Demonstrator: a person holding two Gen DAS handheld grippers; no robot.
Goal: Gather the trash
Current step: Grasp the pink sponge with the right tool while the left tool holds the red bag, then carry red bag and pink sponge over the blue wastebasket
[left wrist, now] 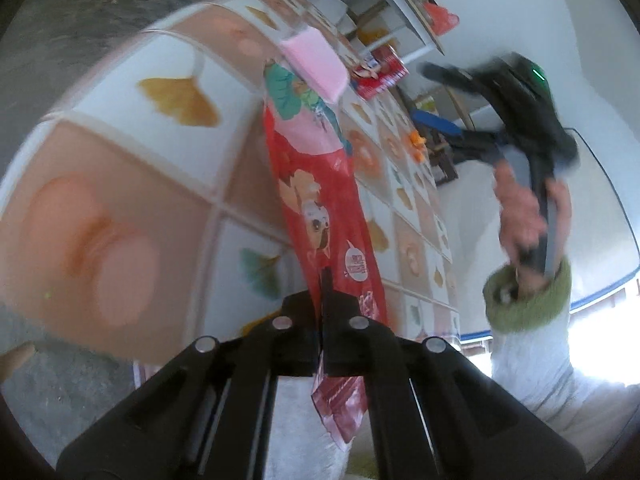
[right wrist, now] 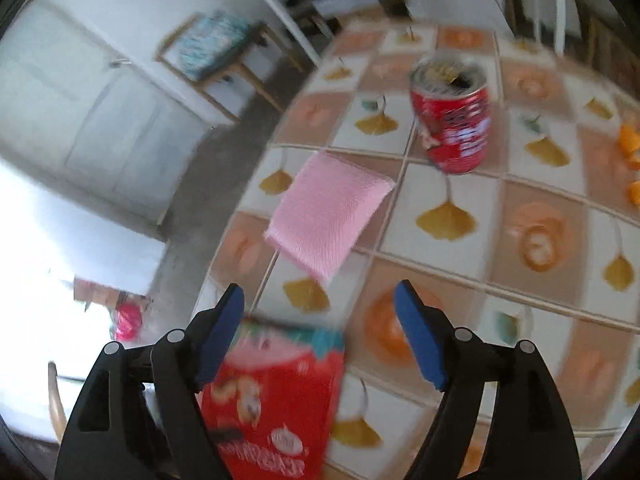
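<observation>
The left hand-held gripper [left wrist: 322, 280] is clamped shut on a red wrapper [left wrist: 320, 200] — a long, flat, glossy plastic snack bag with a cartoon dog printed on it and a teal-and-pink band at its far end. In the left wrist view its long axis runs away from the jaws, up over the surface [left wrist: 120, 184] toward the pink cloth [left wrist: 316, 65]; the crinkled near end hangs below the pads.

The right hand-held gripper [right wrist: 320, 332] stands wide open, blue pads apart, nothing pressed between them. The wrapper [right wrist: 276, 396] sits low in its view, beside the left pad, teal end pointing toward the cloth.

The cloth [right wrist: 326, 214] is a soft, ribbed pink square lying flat near the surface's edge. Beyond it a red can [right wrist: 454, 120] — a dented metal cylinder with its top torn open — stands tilted. Orange peel [right wrist: 632, 148] lies at the right rim of that view.

The surface carries a smooth tile-patterned cover with ginkgo leaves and orange circles. A green fuzzy cuff [left wrist: 528, 300] shows on the right arm.
</observation>
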